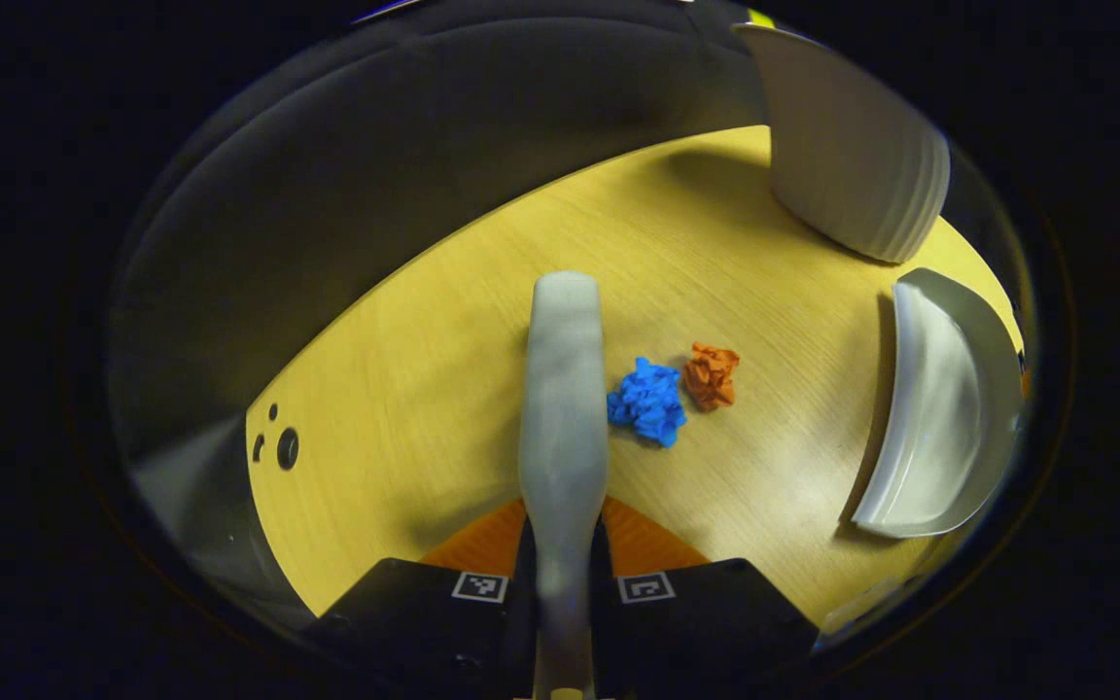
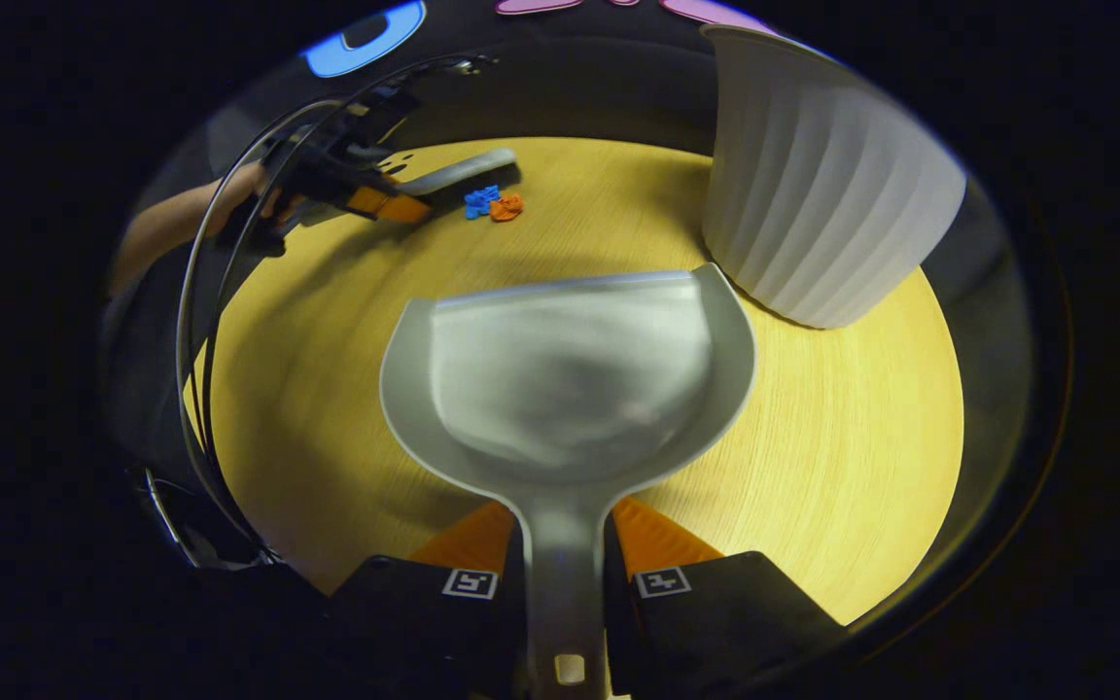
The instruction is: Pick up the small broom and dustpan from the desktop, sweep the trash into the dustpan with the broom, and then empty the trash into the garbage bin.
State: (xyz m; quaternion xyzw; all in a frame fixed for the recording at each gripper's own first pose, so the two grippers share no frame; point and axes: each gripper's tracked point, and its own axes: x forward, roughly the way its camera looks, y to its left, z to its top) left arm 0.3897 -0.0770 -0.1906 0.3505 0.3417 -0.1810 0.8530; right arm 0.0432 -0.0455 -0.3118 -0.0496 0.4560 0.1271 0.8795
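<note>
In the left gripper view my left gripper (image 1: 563, 530) is shut on the grey broom (image 1: 563, 389), which sticks out forward over the wooden desktop (image 1: 404, 408). Just right of the broom lie a blue paper wad (image 1: 648, 401) and an orange paper wad (image 1: 712, 374). The grey dustpan (image 1: 939, 408) stands farther right. In the right gripper view my right gripper (image 2: 565, 540) is shut on the dustpan's handle (image 2: 562, 574), its pan (image 2: 570, 374) held forward above the desktop. Far off to the left, the left gripper (image 2: 380, 204) holds the broom (image 2: 458, 170) beside the two wads (image 2: 492, 204).
A white ribbed garbage bin (image 2: 818, 185) stands on the desktop just right of the dustpan, also seen as the bin (image 1: 852, 146) at the upper right. A person's hand (image 2: 244, 199) holds the far gripper. Small holes (image 1: 280, 445) mark the desktop's left side.
</note>
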